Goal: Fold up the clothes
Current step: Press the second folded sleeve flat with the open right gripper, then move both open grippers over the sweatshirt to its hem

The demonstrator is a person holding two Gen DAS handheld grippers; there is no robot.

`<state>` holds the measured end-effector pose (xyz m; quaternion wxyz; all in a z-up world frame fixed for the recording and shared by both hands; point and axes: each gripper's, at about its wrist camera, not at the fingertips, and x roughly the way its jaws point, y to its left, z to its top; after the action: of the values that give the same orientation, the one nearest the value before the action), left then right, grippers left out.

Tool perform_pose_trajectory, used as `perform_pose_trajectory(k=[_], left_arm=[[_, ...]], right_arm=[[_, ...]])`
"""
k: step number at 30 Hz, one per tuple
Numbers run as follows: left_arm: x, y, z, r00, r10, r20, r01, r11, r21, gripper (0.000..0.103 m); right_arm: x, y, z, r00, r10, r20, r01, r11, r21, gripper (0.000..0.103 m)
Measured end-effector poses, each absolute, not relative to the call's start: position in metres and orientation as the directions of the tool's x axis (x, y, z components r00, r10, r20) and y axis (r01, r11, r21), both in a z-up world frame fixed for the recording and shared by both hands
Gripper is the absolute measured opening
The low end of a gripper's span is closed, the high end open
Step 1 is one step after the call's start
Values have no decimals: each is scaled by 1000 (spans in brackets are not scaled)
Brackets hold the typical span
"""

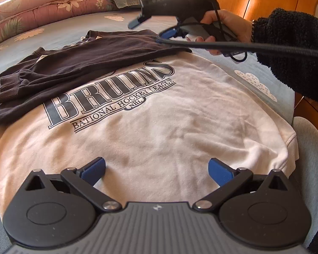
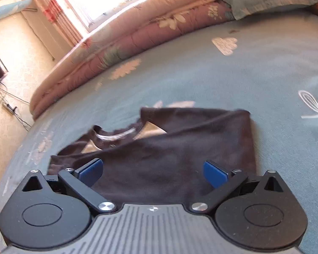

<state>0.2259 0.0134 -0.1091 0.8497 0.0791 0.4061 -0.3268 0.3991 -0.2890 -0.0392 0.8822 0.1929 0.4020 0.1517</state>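
The left gripper (image 1: 156,170) is hovering with its jaws spread wide, holding nothing, over the lower part of the cream Bruins sweatshirt (image 1: 159,127) lying flat on the bed (image 1: 262,72). Ahead of it, the dark long-sleeved top (image 1: 84,63) is lying partly folded across the sweatshirt's upper edge. The right gripper (image 2: 153,174) is hanging over that top's near edge, jaws likewise apart and empty. Whichever fold comes next, pinching both fabric layers at the hem should be keeping it square.
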Motion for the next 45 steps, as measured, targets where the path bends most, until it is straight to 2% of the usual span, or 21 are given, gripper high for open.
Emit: perform_pose_trajectory(k=[1, 6, 16, 18, 20, 25, 28, 30, 32, 35, 38, 45], left_arm=[[226, 15, -109, 460, -488, -742, 615, 778, -131, 102], [232, 25, -107, 484, -465, -741, 577, 807, -129, 102], [252, 65, -97, 579, -374, -725, 390, 907, -157, 102], [255, 68, -98, 585, -357, -728, 365, 918, -157, 102], [256, 70, -99, 583, -357, -730, 355, 920, -166, 102], [257, 69, -102, 575, -347, -741, 347, 924, -163, 102], [257, 70, -103, 572, -344, -745, 341, 925, -165, 102], [256, 71, -103, 571, -345, -745, 341, 925, -167, 102], [255, 72, -103, 570, -343, -746, 338, 926, -168, 102], [256, 72, -103, 570, -347, -744, 332, 926, -177, 102], [256, 71, -103, 568, -357, -742, 332, 924, -191, 102], [257, 71, -104, 565, -359, -743, 335, 923, -192, 102]], right_arm=[[403, -292, -50, 589, 382, -712, -70, 902, 426, 103], [389, -297, -45, 623, 390, -678, -90, 897, 433, 103], [366, -305, -39, 654, 438, -617, -83, 852, 517, 103], [361, -304, -48, 604, 401, -688, -60, 884, 463, 103], [353, -303, -49, 600, 398, -694, -94, 896, 433, 103], [340, -306, -37, 631, 425, -649, -81, 868, 489, 103], [337, -301, -52, 582, 408, -704, -89, 892, 443, 103], [328, -300, -44, 609, 397, -687, -75, 891, 448, 103], [318, -300, -36, 626, 448, -639, -98, 857, 505, 103], [311, -294, -37, 587, 483, -649, -112, 843, 526, 103], [314, -290, -45, 595, 440, -673, -112, 874, 473, 103], [328, -304, -56, 658, 363, -660, -59, 898, 436, 103]])
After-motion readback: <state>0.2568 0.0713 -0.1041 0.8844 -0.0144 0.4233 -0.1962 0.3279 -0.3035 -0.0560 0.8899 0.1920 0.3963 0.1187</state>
